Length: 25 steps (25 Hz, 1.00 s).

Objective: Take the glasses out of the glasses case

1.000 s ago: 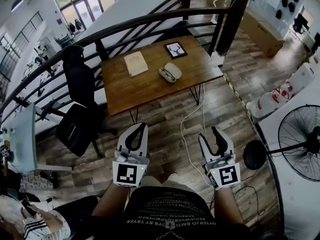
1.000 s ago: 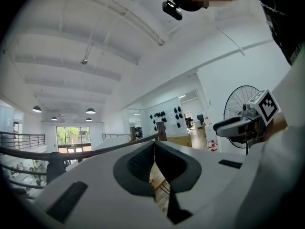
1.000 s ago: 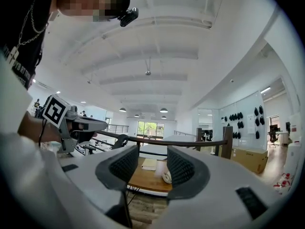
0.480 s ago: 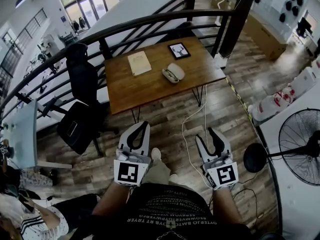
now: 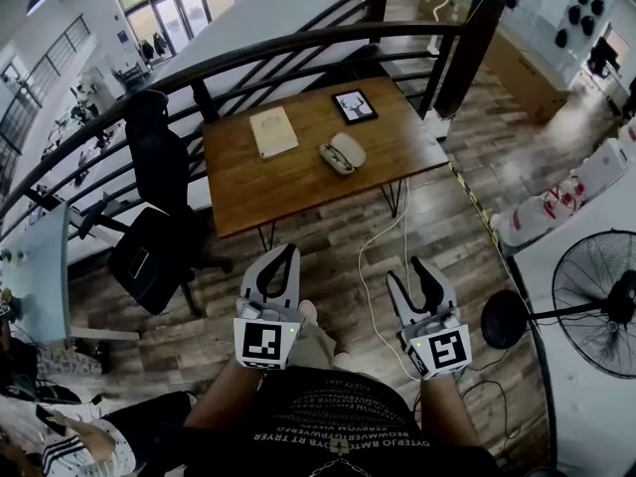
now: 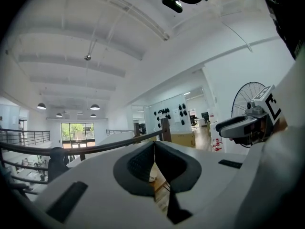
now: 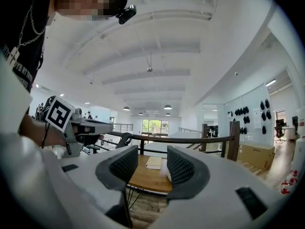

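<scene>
Lower centre, I see my black T-shirt [image 5: 333,415] with pale lettering. My left gripper [image 5: 286,251] and right gripper [image 5: 409,269] are white shells with black ribbed jaws and black-and-white marker cubes [image 5: 266,344].

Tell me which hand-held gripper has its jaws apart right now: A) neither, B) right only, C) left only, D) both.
B: the right hand-held gripper shows the table through the gap between its jaws, while the left hand-held gripper has its jaw tips touching.

Wooden table [image 5: 288,182], glasses case [image 5: 342,153], book [image 5: 272,130], framed picture [image 5: 353,105]
</scene>
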Tool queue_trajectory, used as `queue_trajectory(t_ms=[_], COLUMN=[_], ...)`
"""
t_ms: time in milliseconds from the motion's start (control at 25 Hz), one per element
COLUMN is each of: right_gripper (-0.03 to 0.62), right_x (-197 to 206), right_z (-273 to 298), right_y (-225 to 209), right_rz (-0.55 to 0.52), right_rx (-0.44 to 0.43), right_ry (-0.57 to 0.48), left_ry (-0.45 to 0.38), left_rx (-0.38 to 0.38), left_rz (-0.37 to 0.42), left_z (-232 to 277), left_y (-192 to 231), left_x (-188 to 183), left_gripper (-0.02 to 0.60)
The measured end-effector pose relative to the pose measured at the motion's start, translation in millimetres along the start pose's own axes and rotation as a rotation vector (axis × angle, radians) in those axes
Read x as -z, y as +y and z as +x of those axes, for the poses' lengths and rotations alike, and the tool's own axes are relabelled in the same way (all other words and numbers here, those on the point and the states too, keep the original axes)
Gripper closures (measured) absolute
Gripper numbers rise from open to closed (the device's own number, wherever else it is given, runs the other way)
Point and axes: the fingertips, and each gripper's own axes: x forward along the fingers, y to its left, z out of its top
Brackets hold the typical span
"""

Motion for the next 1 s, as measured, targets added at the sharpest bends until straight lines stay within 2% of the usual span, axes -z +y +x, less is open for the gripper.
queue_trajectory(t_ms=[400, 640, 1000], right_gripper=[0.418, 0.418, 0.42], right_x=[-7.5, -9.4, -16.2], right_z=[53.5, 91.8, 151.5], right_y=[-29.0, -45.6, -52.2], right_rz=[0.002, 0.002, 0.003], right_rx=[-0.009, -0.005, -0.02], right_ry=[0.005, 0.003, 0.02], left_ry=[-0.011, -0.009, 0.013], left_rx=[0.048, 0.028, 0.05], left_rz=[0.009, 0.0, -0.006], left_z=[57.0, 91.3, 133.4], left_y=[15.8, 44.8, 84.5], left_x=[-4.2, -1.1, 5.5], left_gripper=[0.552, 0.552, 0.552])
